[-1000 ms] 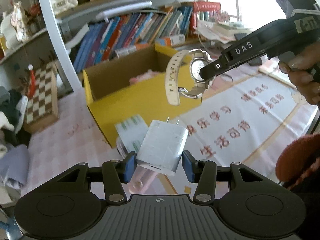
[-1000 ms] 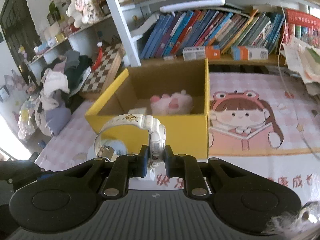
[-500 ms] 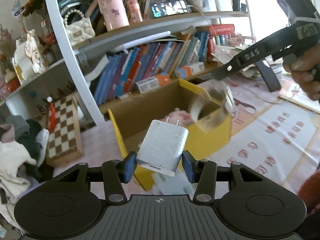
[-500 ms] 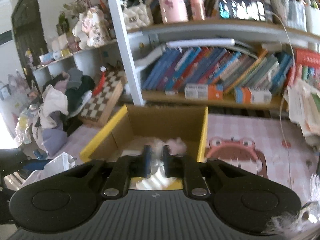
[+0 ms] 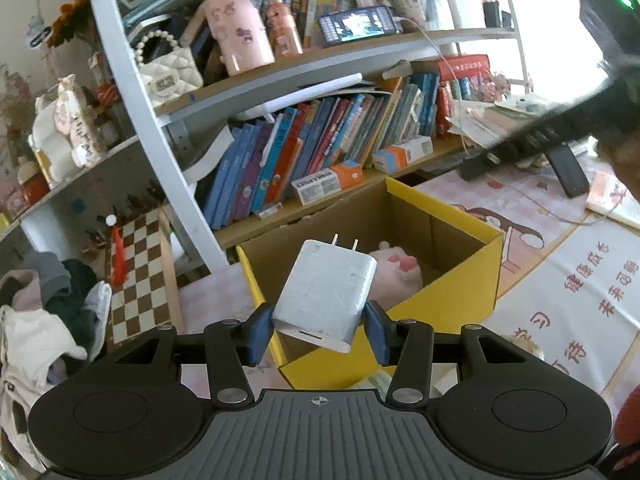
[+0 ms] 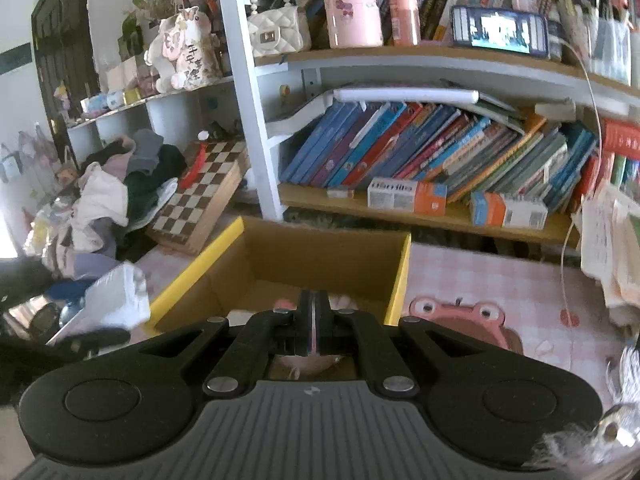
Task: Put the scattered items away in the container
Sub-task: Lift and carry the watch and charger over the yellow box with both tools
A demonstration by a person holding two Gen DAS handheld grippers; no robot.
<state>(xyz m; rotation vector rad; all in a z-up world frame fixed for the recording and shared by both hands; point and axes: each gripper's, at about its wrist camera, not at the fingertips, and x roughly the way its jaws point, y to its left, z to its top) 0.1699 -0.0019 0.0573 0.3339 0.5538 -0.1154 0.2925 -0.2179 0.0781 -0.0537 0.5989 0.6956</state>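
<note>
Here we pinch the white charger [image 5: 326,290] in our left gripper [image 5: 318,330] above the yellow box [image 5: 452,300]; our right gripper [image 6: 314,326] is clenched empty.

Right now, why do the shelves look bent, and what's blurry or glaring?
Left wrist view: fisheye curves the shelf post; the other gripper is smeared; window glare top right. Right wrist view: charger blurred at the left edge; books sharp.
</note>
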